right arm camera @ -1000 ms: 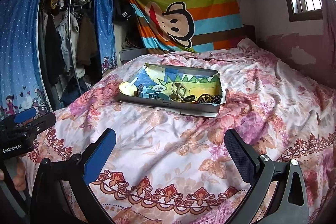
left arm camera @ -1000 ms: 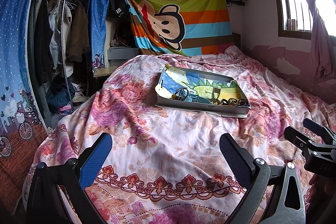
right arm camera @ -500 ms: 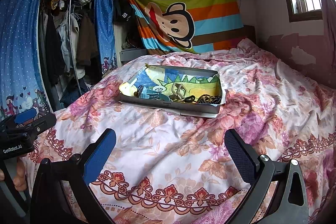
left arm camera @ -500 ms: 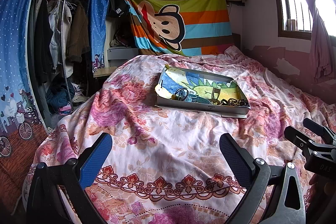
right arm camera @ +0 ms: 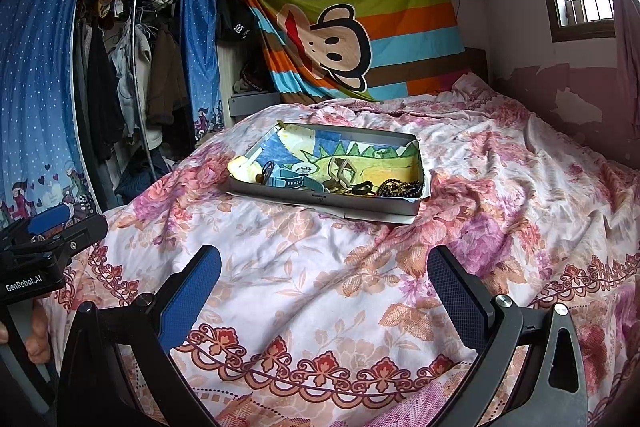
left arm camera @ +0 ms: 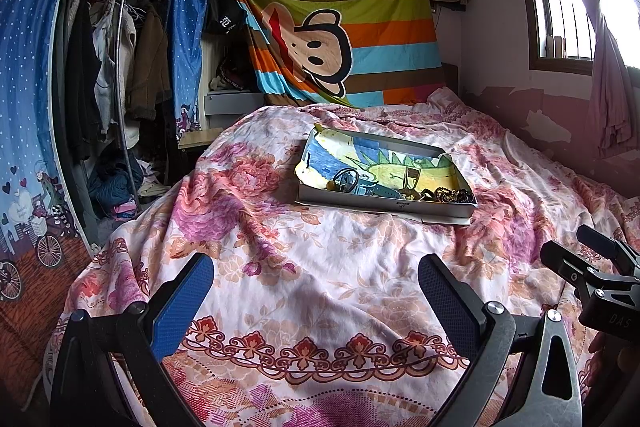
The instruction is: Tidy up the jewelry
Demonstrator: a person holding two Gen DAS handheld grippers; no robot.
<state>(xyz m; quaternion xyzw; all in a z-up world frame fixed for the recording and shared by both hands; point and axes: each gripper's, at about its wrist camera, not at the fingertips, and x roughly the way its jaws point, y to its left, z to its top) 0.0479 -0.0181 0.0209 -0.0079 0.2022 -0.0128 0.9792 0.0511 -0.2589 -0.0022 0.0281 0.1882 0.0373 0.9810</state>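
Observation:
A shallow grey box (left arm camera: 384, 205) (right arm camera: 320, 197) lined with a colourful cartoon sheet lies in the middle of the bed. Inside it sit a blue watch strap (left arm camera: 370, 189) (right arm camera: 290, 181), dark beaded strings (left arm camera: 452, 195) (right arm camera: 400, 187) and other small jewelry pieces. My left gripper (left arm camera: 316, 291) hovers open over the near end of the bed, well short of the box, with nothing between its fingers. My right gripper (right arm camera: 324, 285) is also open and holds nothing, equally far back. Each gripper shows at the edge of the other's view.
A floral bedspread (left arm camera: 320, 267) covers the bed. A clothes rack (left arm camera: 120, 67) with hanging garments and a blue curtain stands at the left. A striped monkey cloth (left arm camera: 340, 27) hangs behind the bed. A window (left arm camera: 568, 7) is at the right wall.

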